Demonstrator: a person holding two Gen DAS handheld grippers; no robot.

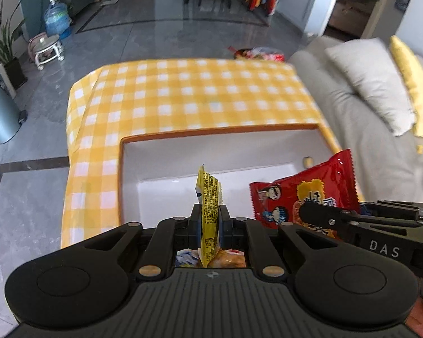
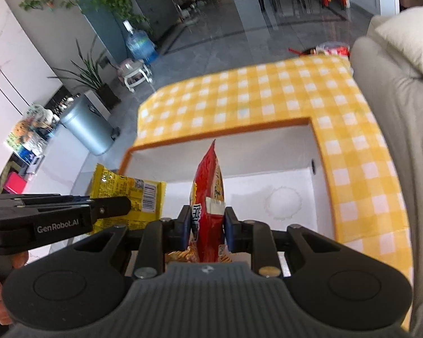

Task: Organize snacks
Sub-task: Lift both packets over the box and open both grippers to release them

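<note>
left gripper (image 1: pixel 210 217) is pinched on a yellow snack packet (image 1: pixel 208 211), held edge-on and upright between the pads. right gripper (image 2: pixel 206 222) is clamped on a red snack bag (image 2: pixel 208 197), also upright. each packet is gripped at its lower part, the top standing free ahead of the fingers. the white bin with orange rim (image 1: pixel 217 133) lies directly ahead of and below both grippers, sunk in the yellow checked tablecloth (image 1: pixel 183 93); its floor looks bare ahead of the fingers. more snacks show under each gripper, behind the pads. judgement: the step in hand is carrying both packets to the bin. recommendation: keep both grips firm, keep the two grippers apart, lower past the rim before letting go, place side by side.
</note>
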